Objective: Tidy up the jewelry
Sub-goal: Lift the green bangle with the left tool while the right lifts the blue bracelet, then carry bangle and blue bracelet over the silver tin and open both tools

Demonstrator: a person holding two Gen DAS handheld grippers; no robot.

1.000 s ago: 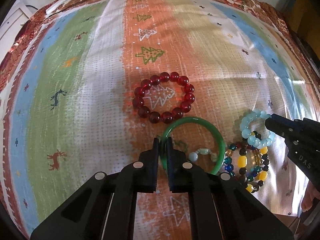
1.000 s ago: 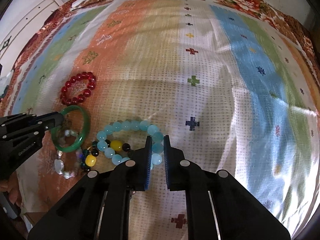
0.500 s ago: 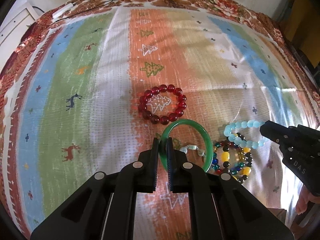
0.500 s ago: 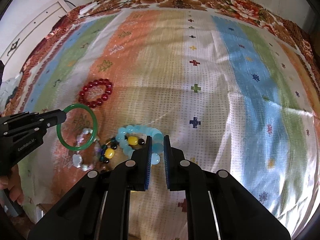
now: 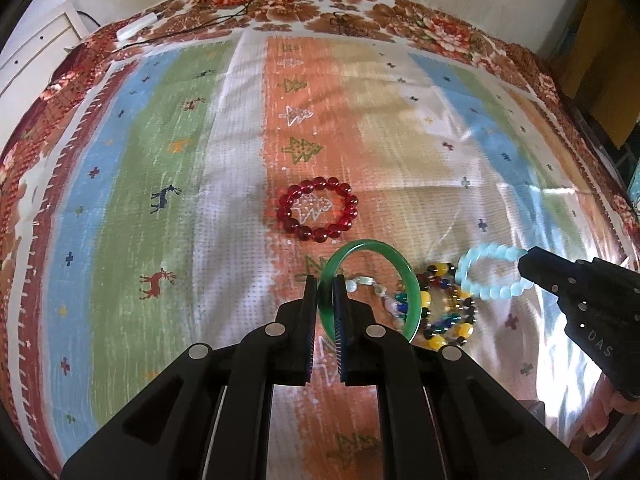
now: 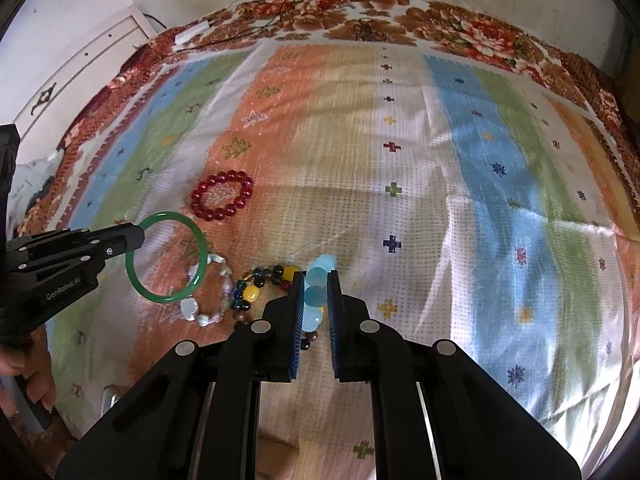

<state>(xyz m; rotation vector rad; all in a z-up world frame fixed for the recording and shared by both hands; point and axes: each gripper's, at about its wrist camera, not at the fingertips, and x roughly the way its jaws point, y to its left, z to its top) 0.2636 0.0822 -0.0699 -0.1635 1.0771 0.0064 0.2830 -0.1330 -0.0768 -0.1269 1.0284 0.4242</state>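
Note:
My left gripper (image 5: 325, 280) is shut on a green bangle (image 5: 404, 272) and holds it lifted above the striped cloth; the bangle also shows in the right wrist view (image 6: 200, 240). My right gripper (image 6: 316, 278) is shut on a pale blue bead bracelet (image 6: 314, 294), lifted and hanging edge-on; it also shows in the left wrist view (image 5: 476, 264). A red bead bracelet (image 5: 318, 209) lies flat on the orange stripe. A multicoloured bead bracelet (image 5: 448, 304) and a pale stone bracelet (image 6: 208, 308) lie below the held pieces.
The striped cloth (image 5: 160, 160) covers a bed with a floral border (image 5: 304, 4). A white cable and plug (image 5: 136, 30) lie at the far left corner. A white cabinet (image 6: 92, 64) stands beyond the left edge.
Both grippers have risen with their bracelets. The green bangle and the pale blue bracelet have left the cloth, and the blue one now hangs edge-on between the right fingers.

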